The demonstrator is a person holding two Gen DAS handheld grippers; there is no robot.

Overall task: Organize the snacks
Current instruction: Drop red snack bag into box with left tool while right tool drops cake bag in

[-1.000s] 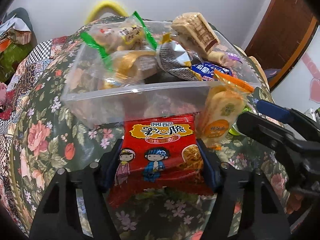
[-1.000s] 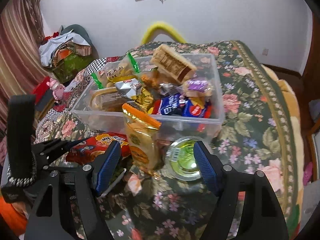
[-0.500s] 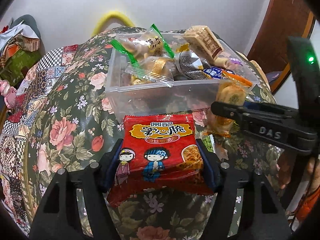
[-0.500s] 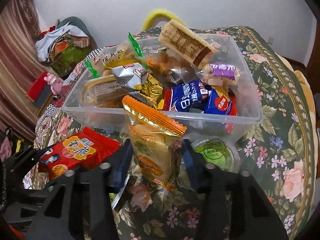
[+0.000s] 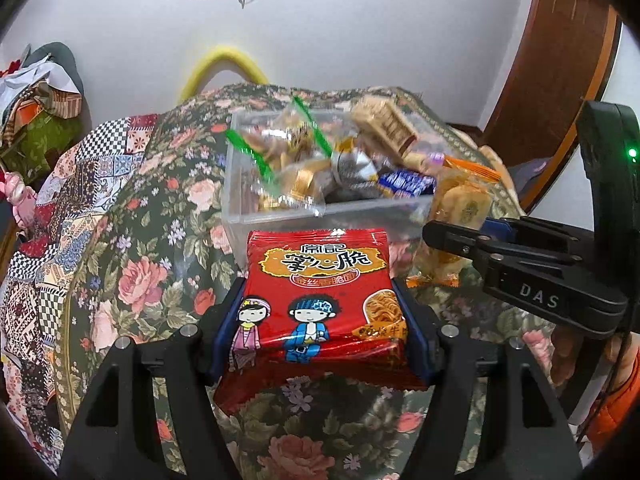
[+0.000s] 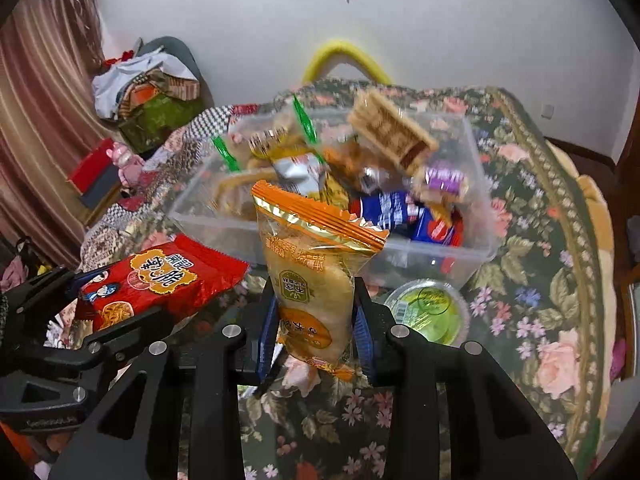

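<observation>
Wedging between right jaws: orange-topped snack packet (image 6: 312, 280)

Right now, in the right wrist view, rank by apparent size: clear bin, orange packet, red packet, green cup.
1. Clear bin
2. Orange packet, though it sits nearest the camera
3. Red packet, close to the orange one, so this order is unsure
4. Green cup

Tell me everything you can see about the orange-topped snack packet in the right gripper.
The orange-topped snack packet is a glossy plastic pouch with an orange crimped seal and gold band above a clear window showing a pale golden pastry; a green emblem and an orange round label are printed below. It stands upright, slightly tilted, clamped at its lower half in the right gripper, in front of the clear plastic bin.
</observation>
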